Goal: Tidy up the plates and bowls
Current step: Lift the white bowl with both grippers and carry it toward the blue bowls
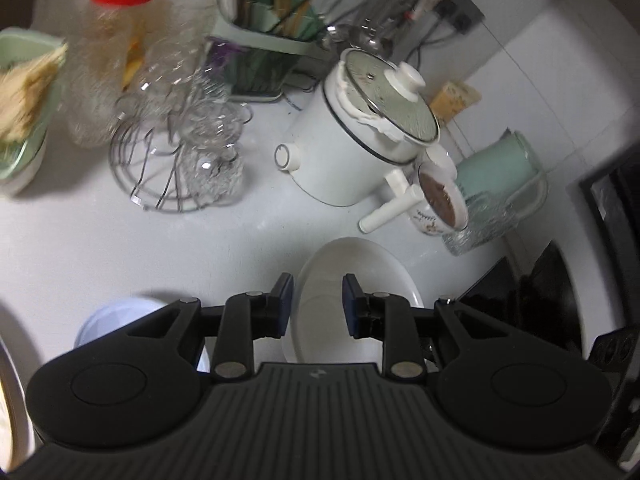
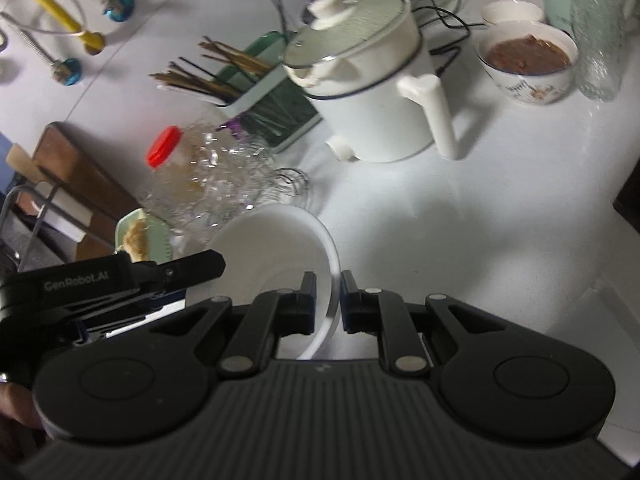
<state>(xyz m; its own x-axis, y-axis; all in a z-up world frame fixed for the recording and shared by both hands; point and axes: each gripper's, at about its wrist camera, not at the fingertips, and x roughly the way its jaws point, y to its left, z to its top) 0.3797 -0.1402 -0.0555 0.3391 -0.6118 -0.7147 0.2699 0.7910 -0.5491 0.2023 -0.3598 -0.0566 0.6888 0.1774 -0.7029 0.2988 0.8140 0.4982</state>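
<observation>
A white bowl [image 2: 276, 248] hangs tilted above the white counter, held from both sides. My right gripper [image 2: 328, 300] is shut on its right rim, which runs edge-on between the pads. In the right wrist view a finger [image 2: 200, 266] of the left gripper reaches the bowl's left side. My left gripper [image 1: 319, 304] has the same white bowl [image 1: 360, 280] between its fingers: one pad is outside the wall, the other inside, closed on it. A pale blue bowl [image 1: 116, 320] sits below the left gripper's left arm.
At the back stand a white electric pot [image 1: 352, 136], a bowl of brown food [image 2: 528, 60], glass cups on a wire rack [image 1: 188, 152], a red-lidded jar [image 1: 116, 52] and a chopstick holder [image 2: 260, 92]. A green dish with food [image 1: 24, 92] stands at the left, a mint kettle [image 1: 496, 164] at the right.
</observation>
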